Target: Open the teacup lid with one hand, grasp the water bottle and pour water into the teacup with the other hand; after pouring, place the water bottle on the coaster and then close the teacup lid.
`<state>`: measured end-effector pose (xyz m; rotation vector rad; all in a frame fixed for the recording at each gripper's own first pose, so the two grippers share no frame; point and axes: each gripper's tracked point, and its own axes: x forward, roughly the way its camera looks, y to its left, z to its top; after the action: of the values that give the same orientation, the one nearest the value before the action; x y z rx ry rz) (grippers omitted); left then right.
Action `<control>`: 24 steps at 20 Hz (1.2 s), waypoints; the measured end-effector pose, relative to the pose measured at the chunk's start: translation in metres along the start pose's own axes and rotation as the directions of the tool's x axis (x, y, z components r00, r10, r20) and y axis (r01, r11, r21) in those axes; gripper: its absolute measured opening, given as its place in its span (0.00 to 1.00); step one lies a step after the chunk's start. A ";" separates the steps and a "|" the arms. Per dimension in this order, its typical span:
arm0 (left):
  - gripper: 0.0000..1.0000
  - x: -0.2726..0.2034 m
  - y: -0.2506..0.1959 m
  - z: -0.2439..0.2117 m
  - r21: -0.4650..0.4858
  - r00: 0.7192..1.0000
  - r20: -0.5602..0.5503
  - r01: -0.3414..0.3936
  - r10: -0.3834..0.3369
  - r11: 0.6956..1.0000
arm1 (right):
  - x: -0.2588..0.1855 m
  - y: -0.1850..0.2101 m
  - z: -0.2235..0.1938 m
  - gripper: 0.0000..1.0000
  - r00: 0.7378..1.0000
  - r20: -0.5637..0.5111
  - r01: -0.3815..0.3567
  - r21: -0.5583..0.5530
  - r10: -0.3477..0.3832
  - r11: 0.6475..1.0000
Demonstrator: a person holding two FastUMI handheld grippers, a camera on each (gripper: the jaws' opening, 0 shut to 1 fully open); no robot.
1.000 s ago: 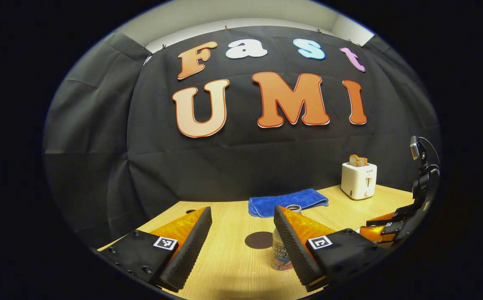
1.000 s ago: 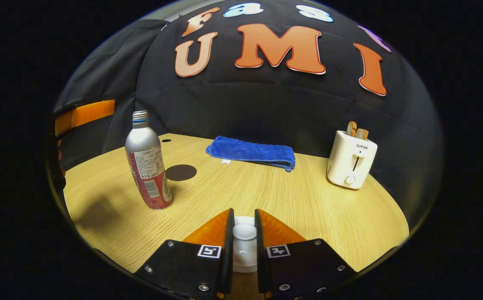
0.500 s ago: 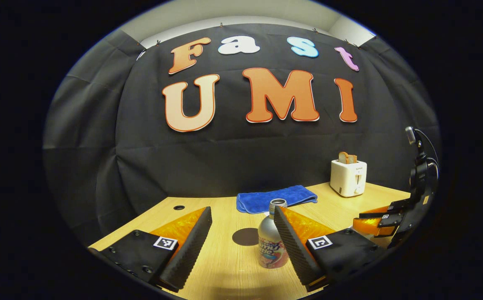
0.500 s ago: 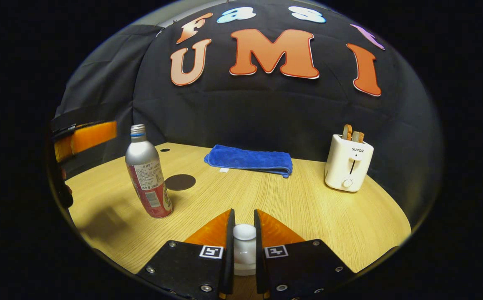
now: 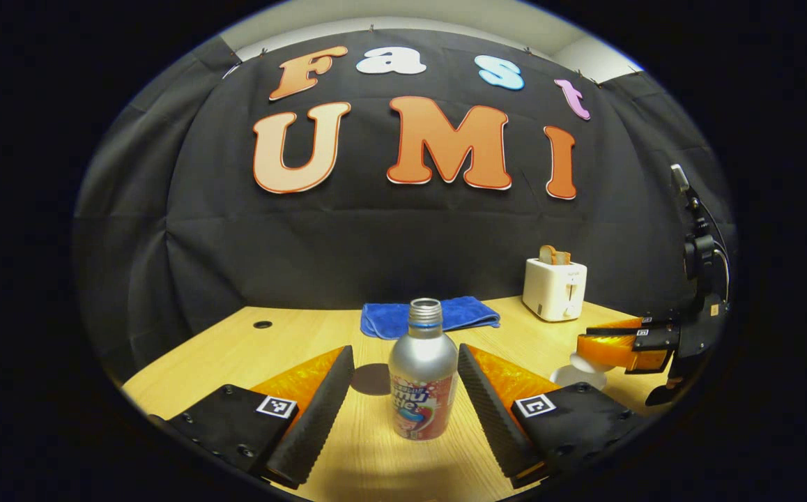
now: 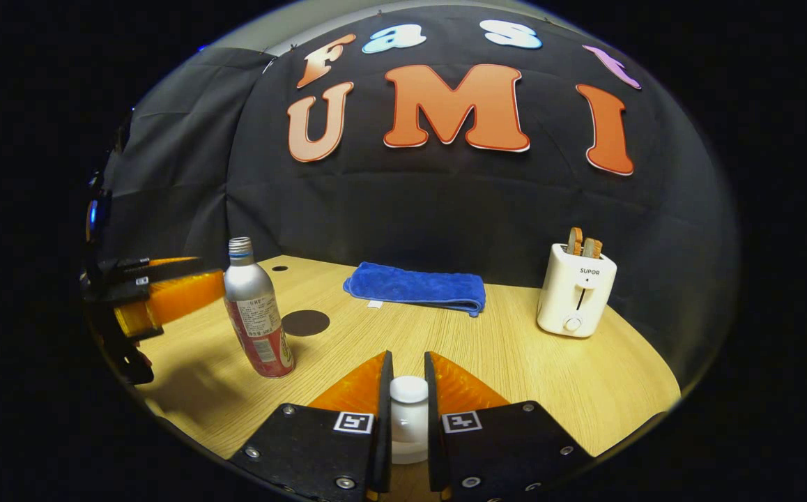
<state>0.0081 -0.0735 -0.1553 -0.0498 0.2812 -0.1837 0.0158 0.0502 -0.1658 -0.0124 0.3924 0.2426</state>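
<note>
Two grippers are at work over the wooden bench (image 6: 529,369). In the left gripper view, the left gripper (image 5: 405,380) is held level and low, its fingers (image 5: 320,397) spread wide apart with the water bottle (image 5: 422,380) standing upright between them, touching neither. The bottle has no cap on its neck. Just behind it on the bench lies the dark round coaster (image 5: 370,378), partly hidden by the bottle.

In the right gripper view, the right gripper (image 6: 408,397) points forward and slightly down, its fingers (image 6: 438,390) closed on the white knob of the teacup lid (image 6: 408,390). The lid and the white body below it sit between the fingers; whether the lid is lifted off the cup cannot be told. From the left gripper view, the right gripper (image 5: 619,345) appears at the far right, held level above the white teacup (image 5: 580,373).

Farther back lie a folded blue towel (image 6: 414,287) and a white toaster (image 6: 575,296) with bread in its slots.
</note>
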 end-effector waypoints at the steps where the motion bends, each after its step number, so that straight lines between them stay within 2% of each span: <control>1: 0.98 0.003 -0.001 -0.006 -0.001 1.000 -0.015 0.001 -0.001 1.000 | -0.001 -0.001 0.001 0.22 1.000 0.004 0.003 0.000 -0.003 1.000; 5: 0.98 0.015 -0.002 -0.034 0.011 0.997 -0.082 -0.001 0.002 1.000 | -0.006 -0.006 0.008 0.21 1.000 0.024 0.009 0.019 -0.010 1.000; 12: 0.98 0.025 -0.009 -0.063 -0.030 0.988 -0.156 0.005 -0.009 1.000 | -0.013 -0.017 0.017 0.22 0.998 0.049 0.029 0.030 -0.030 0.999; 13: 0.98 0.027 -0.009 -0.067 -0.028 0.986 -0.167 0.001 -0.005 1.000 | -0.014 -0.018 0.017 0.17 0.998 0.050 0.030 0.031 -0.031 0.999; 14: 0.98 0.028 -0.008 -0.072 -0.027 0.984 -0.176 0.000 -0.004 1.000 | -0.015 -0.020 0.017 0.22 0.998 0.049 0.033 0.032 -0.034 0.999; 16: 0.98 0.030 -0.009 -0.078 -0.040 0.982 -0.191 -0.002 -0.006 0.999 | -0.017 -0.022 0.016 0.22 0.998 0.049 0.036 0.034 -0.038 0.999; 17: 0.98 0.032 -0.009 -0.081 -0.046 0.980 -0.199 -0.002 -0.007 0.999 | -0.017 -0.022 0.016 0.17 0.998 0.049 0.034 0.035 -0.036 0.999; 18: 0.96 0.033 -0.010 -0.084 -0.052 0.978 -0.208 -0.003 -0.007 0.999 | -0.018 -0.024 0.017 0.22 0.998 0.052 0.038 0.037 -0.040 0.999; 19: 0.96 0.035 -0.012 -0.083 -0.052 0.978 -0.208 0.004 -0.015 0.999 | -0.019 -0.024 0.016 0.22 0.998 0.054 0.037 0.038 -0.039 0.999; 21: 0.86 0.035 -0.012 -0.083 -0.037 0.978 -0.208 -0.002 -0.006 0.999 | -0.021 -0.025 0.016 0.22 0.998 0.054 0.038 0.038 -0.040 0.999; 24: 0.84 0.035 -0.007 -0.082 -0.028 0.979 -0.202 -0.024 0.018 0.999 | -0.026 -0.029 0.015 0.22 0.998 0.058 0.038 0.039 -0.040 0.999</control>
<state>0.0169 -0.0890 -0.2434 -0.0583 0.4874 -0.1637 0.0056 0.0168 -0.1428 0.0243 0.3380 0.1968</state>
